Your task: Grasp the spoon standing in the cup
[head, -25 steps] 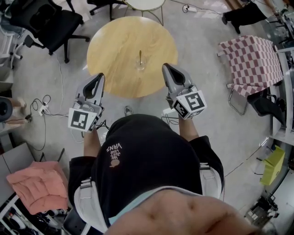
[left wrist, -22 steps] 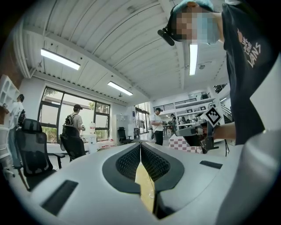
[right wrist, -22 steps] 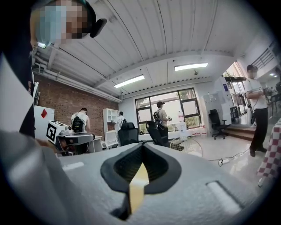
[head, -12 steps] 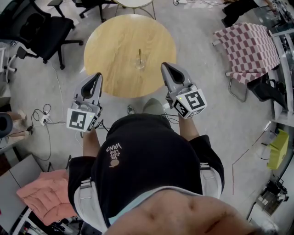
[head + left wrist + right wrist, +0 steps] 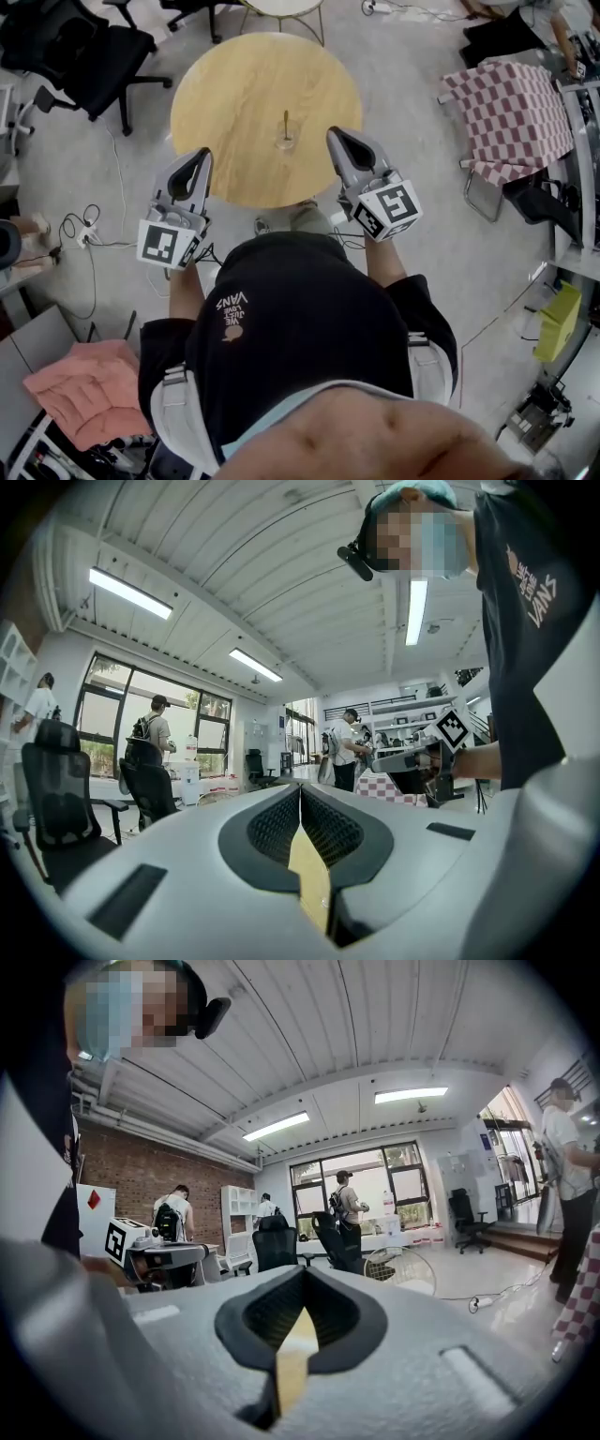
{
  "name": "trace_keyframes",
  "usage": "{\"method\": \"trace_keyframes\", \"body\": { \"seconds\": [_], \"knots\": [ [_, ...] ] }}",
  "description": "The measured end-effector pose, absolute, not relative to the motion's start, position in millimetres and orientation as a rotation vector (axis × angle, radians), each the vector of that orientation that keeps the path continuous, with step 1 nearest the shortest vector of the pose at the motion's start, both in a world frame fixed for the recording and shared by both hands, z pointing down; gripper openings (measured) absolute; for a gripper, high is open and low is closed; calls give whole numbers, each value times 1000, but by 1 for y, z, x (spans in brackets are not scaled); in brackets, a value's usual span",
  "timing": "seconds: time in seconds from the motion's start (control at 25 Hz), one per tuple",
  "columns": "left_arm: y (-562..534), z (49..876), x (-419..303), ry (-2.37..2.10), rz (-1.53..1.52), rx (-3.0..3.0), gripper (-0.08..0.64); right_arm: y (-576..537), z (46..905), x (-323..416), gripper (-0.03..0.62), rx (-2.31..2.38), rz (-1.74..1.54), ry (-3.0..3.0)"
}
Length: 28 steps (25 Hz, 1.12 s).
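A clear cup point(image 5: 285, 142) stands near the middle of the round wooden table point(image 5: 234, 94), with a slim spoon point(image 5: 286, 122) upright in it. My left gripper point(image 5: 201, 156) hangs at the table's near left edge, jaws together and holding nothing. Over the near right edge, my right gripper point(image 5: 335, 135) is also shut and empty, a short way to the right of the cup. Both gripper views look level across the room. The left gripper point(image 5: 300, 791) and right gripper point(image 5: 304, 1277) show closed jaws, and neither view shows the cup or spoon.
Black office chairs point(image 5: 84, 47) stand left of the table, and a checkered seat point(image 5: 516, 108) is at the right. Cables point(image 5: 80, 225) and a pink cloth point(image 5: 80, 389) lie on the floor at the left. Several people stand far off in the gripper views.
The view has shifted slightly over the table, and a foot now shows by its near edge. Both grippers stay shut at about the same places.
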<state>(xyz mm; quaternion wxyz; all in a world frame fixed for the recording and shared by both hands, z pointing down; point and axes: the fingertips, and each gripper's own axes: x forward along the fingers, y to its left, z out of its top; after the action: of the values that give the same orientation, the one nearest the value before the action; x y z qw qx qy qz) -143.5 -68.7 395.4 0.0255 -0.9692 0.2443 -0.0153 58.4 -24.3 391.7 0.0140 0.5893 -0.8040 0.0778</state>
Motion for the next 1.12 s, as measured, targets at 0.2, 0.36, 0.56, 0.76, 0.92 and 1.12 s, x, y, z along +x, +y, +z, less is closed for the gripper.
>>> {"method": "trace_keyframes", "body": {
  "seconds": [0.2,0.36,0.56,0.76,0.92,1.12],
  "knots": [
    [-84,393,-125,825,-42,-2978,0,-50,391,74,-2,1749,230,-2545],
    [-93,391,-111,919,-53,-2994,0,-70,393,83,-2,1660,212,-2590],
    [-104,393,-109,979,-40,-2938,0,-94,398,81,-2,1538,229,-2644],
    [-112,394,-97,1109,-70,-2974,0,-116,403,79,-2,1406,217,-2711],
    [-116,395,-97,1175,-59,-2953,0,-130,405,74,-2,1319,219,-2750],
    [-121,394,-93,1250,-59,-2922,0,-144,411,72,-2,1210,232,-2781]
  ]
}}
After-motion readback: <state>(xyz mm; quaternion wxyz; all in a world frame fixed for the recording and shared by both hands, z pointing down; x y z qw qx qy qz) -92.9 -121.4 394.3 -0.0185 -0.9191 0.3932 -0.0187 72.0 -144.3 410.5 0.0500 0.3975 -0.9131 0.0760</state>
